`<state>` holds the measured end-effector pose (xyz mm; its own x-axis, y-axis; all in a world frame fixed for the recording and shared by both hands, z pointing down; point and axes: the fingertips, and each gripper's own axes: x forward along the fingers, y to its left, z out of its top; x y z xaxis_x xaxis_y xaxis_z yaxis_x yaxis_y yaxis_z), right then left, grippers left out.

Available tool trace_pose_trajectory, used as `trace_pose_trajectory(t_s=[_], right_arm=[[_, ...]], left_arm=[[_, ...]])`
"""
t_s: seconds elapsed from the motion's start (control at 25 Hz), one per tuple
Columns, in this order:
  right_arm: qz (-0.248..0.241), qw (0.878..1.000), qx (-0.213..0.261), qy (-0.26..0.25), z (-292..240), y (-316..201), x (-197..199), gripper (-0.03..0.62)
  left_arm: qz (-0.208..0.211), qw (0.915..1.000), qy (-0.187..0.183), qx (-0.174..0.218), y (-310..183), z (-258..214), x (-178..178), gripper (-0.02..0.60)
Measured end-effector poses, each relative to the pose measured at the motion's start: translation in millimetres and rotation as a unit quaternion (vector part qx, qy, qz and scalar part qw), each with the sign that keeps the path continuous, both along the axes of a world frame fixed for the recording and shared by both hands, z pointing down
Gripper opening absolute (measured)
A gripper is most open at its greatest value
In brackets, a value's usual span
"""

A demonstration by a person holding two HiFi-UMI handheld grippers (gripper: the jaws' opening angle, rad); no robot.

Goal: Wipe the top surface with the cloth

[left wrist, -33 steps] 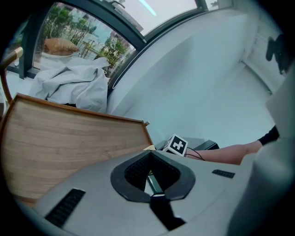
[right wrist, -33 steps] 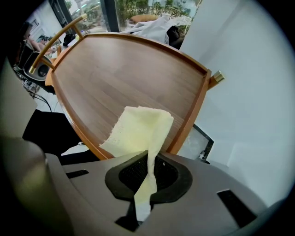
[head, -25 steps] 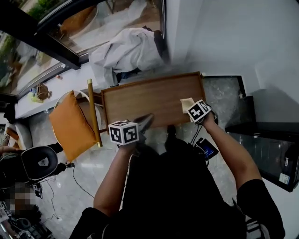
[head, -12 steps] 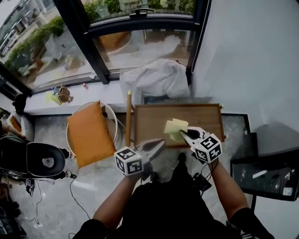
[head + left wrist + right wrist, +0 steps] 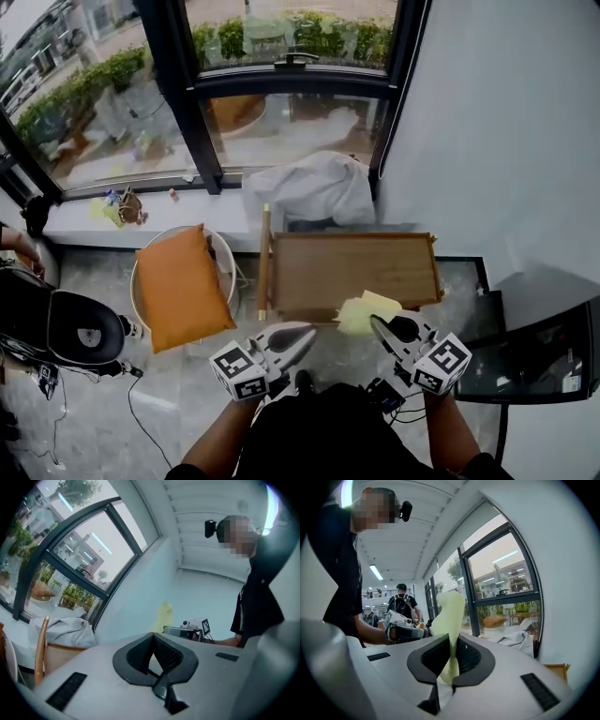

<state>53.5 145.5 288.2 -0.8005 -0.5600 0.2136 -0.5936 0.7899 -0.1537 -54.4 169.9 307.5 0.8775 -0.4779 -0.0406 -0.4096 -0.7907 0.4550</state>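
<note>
While the yellow cloth (image 5: pixel 364 311) is over the near edge of the wooden top (image 5: pixel 356 267), my right claw (image 5: pixel 377 324) pinches it tight. My left claw (image 5: pixel 307 334), just to the left, is closed on nothing. I think hard rubbing could pull it out, as only 1 small bit is pinched.

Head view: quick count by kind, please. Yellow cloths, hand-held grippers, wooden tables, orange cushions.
Yellow cloth: 1
Hand-held grippers: 2 (left hand-held gripper, right hand-held gripper)
Wooden table: 1
Orange cushion: 1
Total: 5
</note>
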Motion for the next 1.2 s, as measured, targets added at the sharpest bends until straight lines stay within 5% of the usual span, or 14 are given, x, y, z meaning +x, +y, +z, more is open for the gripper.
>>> trace_pose_trajectory(t_s=[0.28, 0.44, 0.64, 0.76, 0.92, 1.2], right_arm=[[0.004, 1.0, -0.004, -0.023, -15, 54, 39, 0.032], [0.023, 0.998, -0.012, -0.058, -15, 101, 71, 0.032], [0.037, 0.994, -0.034, -0.096, 0, 162, 101, 0.032], [0.016, 0.996, -0.045, -0.081, 19, 188, 91, 0.032], [-0.006, 0.997, -0.026, -0.074, 14, 200, 75, 0.032], [-0.035, 0.997, -0.004, -0.071, -13, 212, 55, 0.032]], left_arm=[[0.046, 0.9989, -0.001, -0.01, 43, -6, 30, 0.008], [0.077, 0.9965, -0.03, -0.014, 70, 5, 60, 0.008], [0.085, 0.9949, -0.053, 0.016, 121, -9, 90, 0.008], [0.08, 0.9939, -0.076, 0.007, 159, 9, 88, 0.009], [0.071, 0.9955, -0.056, -0.027, 184, 19, 82, 0.009], [0.091, 0.9951, -0.04, -0.002, 197, -7, 78, 0.009]])
